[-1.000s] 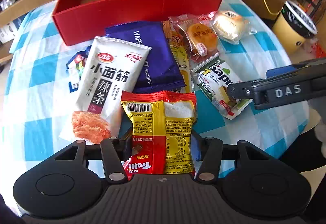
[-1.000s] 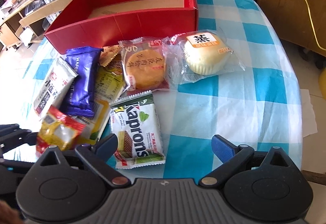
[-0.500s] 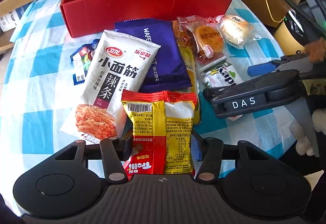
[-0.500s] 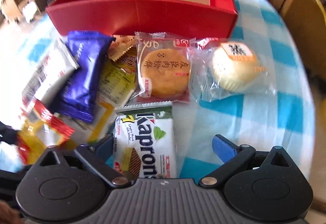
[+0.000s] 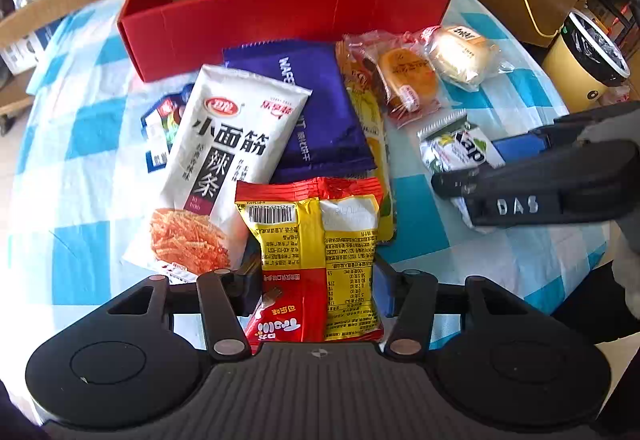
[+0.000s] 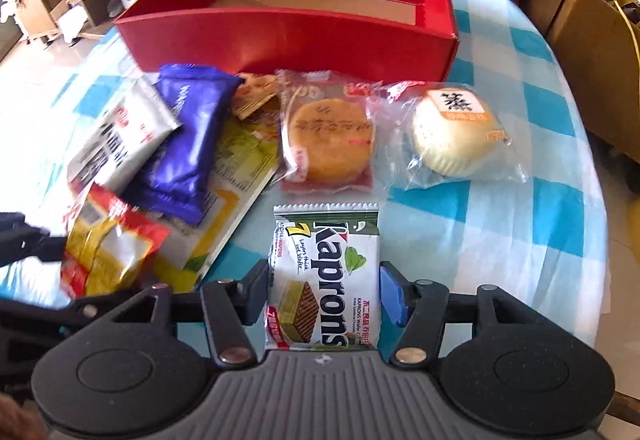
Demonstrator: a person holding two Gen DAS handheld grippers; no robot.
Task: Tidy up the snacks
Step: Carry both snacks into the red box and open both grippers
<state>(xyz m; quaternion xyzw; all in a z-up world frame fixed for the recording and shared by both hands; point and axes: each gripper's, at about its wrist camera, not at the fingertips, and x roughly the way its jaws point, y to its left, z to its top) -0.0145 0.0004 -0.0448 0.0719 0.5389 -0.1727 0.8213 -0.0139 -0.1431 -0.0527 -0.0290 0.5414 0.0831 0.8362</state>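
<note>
My left gripper (image 5: 316, 292) is shut on a red and yellow snack packet (image 5: 316, 252) and holds it above the table. My right gripper (image 6: 324, 290) has its fingers against both sides of the white and green Kaprons wafer packet (image 6: 326, 280), which lies on the table. An open red box (image 6: 296, 23) stands at the far side; no snacks show inside it. In front of it lie a white noodle-snack bag (image 5: 228, 159), a purple wafer packet (image 5: 320, 107), a round cake in a red wrapper (image 6: 330, 137) and a pale bun in clear wrap (image 6: 454, 135).
The table has a blue and white checked cloth (image 6: 516, 215) and its edge curves close on the right. A yellow flat packet (image 6: 236, 195) lies under the purple one. A small blue packet (image 5: 160, 123) lies left of the white bag. A yellow bin (image 5: 580, 67) stands off the table.
My right gripper has moved forward over the Kaprons packet and its jaws have narrowed from wide open to the packet's sides. My left gripper still holds the red and yellow packet.
</note>
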